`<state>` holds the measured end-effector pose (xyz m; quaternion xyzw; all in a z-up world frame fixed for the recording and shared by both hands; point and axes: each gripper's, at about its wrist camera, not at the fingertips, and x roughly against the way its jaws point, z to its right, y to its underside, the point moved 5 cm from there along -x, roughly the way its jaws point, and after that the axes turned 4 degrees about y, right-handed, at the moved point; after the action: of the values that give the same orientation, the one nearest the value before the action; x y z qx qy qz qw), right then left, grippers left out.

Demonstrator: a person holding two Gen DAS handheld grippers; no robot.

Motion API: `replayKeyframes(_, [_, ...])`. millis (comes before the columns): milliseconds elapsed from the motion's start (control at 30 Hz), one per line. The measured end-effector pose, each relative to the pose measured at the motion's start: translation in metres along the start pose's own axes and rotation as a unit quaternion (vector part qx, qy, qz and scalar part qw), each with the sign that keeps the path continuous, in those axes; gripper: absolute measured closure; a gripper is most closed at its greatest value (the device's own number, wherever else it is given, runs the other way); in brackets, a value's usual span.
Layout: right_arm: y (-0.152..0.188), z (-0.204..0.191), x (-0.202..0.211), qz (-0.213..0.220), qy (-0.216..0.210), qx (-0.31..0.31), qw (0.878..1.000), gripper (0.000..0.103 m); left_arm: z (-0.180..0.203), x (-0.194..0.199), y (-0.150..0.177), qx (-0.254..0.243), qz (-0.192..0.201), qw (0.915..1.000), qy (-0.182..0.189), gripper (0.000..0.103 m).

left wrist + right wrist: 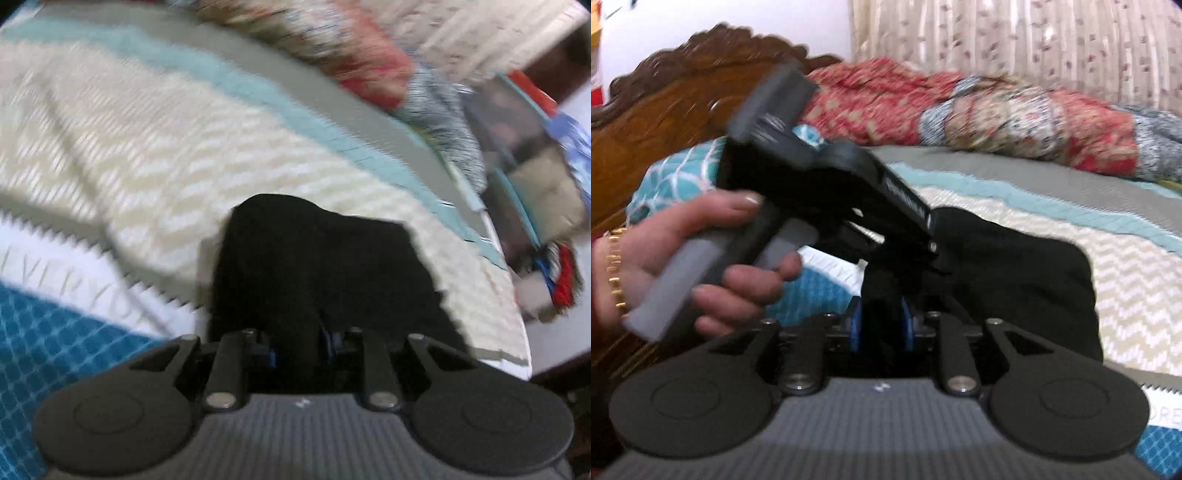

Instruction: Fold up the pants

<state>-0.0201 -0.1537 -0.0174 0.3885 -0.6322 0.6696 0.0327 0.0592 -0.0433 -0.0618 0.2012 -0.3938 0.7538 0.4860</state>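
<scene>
The black pants (317,258) lie bunched on the cream zigzag bedspread (155,155). My left gripper (297,343) is shut on their near edge, its blue pads mostly buried in the cloth. In the right wrist view my right gripper (882,325) is shut on the same black pants (1015,280), blue pads (908,325) pressed on a fold. The left gripper's body (827,192), held in a hand, reaches in from the left and meets the pants just above my right fingers.
A red patterned quilt (960,107) is heaped along the far side of the bed. A carved wooden headboard (665,96) and a teal pillow (683,173) are at left. Clutter (532,170) lies off the bed's right edge.
</scene>
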Motion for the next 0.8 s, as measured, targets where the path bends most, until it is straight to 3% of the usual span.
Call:
replayKeyframes(133, [0.000, 0.024, 0.021, 0.017, 0.029, -0.016, 0.999, 0.077, -0.007, -0.002, -0.003, 0.006, 0.007, 0.9999, 0.009, 0.082])
replayKeyframes(200, [-0.003, 0.051, 0.036, 0.034, 0.049, -0.059, 0.996, 0.077, 0.001, -0.001, -0.002, -0.020, 0.006, 0.9998, 0.003, 0.080])
replayKeyframes(267, [-0.004, 0.073, 0.046, 0.046, 0.070, -0.100, 0.991, 0.074, 0.007, -0.001, -0.002, -0.049, 0.004, 0.9987, -0.011, 0.079])
replayKeyframes(333, [-0.002, 0.086, 0.054, 0.051, 0.078, -0.121, 0.988, 0.064, 0.009, -0.003, -0.005, -0.056, -0.001, 0.9983, -0.013, 0.079])
replayKeyframes(400, [0.003, 0.086, 0.060, 0.045, 0.065, -0.114, 0.990, 0.054, 0.007, 0.002, -0.008, -0.049, -0.004, 0.9988, -0.004, 0.079])
replayKeyframes(500, [0.009, 0.065, 0.054, 0.029, 0.053, -0.058, 0.996, 0.054, 0.007, 0.011, -0.016, -0.043, 0.001, 0.9990, 0.012, 0.081])
replayKeyframes(533, [0.008, 0.058, 0.047, 0.024, 0.058, -0.036, 0.997, 0.058, 0.007, 0.014, -0.018, -0.045, 0.004, 0.9989, 0.012, 0.081])
replayKeyframes(600, [0.014, 0.047, 0.033, 0.002, 0.079, 0.014, 0.997, 0.083, 0.009, 0.017, -0.018, -0.050, 0.010, 0.9987, 0.004, 0.081])
replayKeyframes(667, [0.018, 0.044, 0.030, -0.011, 0.087, 0.025, 0.996, 0.088, 0.007, 0.017, -0.016, -0.050, 0.007, 0.9987, -0.001, 0.081])
replayKeyframes(800, [0.016, 0.041, 0.043, -0.024, 0.063, 0.008, 0.998, 0.091, -0.002, 0.012, -0.005, -0.037, -0.005, 0.9993, 0.000, 0.080])
